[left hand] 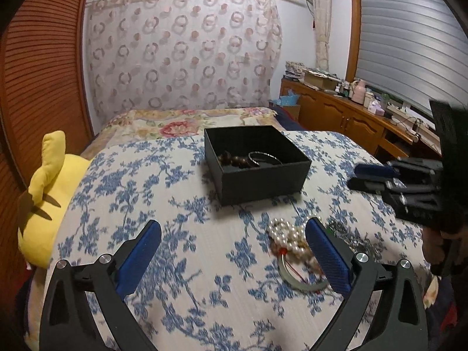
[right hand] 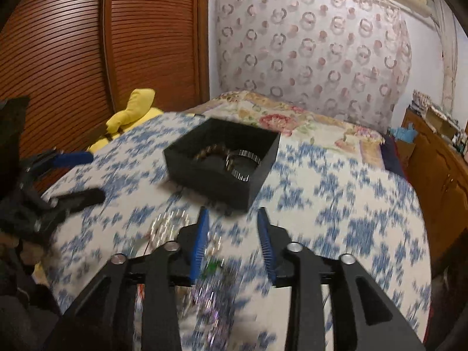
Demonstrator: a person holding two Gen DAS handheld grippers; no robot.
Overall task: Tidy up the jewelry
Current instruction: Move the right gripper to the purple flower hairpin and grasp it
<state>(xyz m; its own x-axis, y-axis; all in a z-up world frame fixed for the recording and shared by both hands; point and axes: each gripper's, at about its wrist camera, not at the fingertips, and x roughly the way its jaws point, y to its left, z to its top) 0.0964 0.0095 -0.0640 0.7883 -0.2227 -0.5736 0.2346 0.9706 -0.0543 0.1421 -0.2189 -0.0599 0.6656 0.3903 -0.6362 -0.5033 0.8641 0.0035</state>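
Observation:
A black open box sits on the blue-flowered bedspread and holds a brown bead bracelet and a silver bangle. A pearl strand and a silver bangle with red cord lie in front of it, beside my left gripper's right finger. My left gripper is open and empty. In the right wrist view the box is ahead. My right gripper is open over blurred beaded jewelry and the pearls.
A yellow plush toy lies at the bed's left edge, by the wooden louvred wardrobe. A cluttered wooden sideboard runs along the right wall. A floral quilt covers the far bed.

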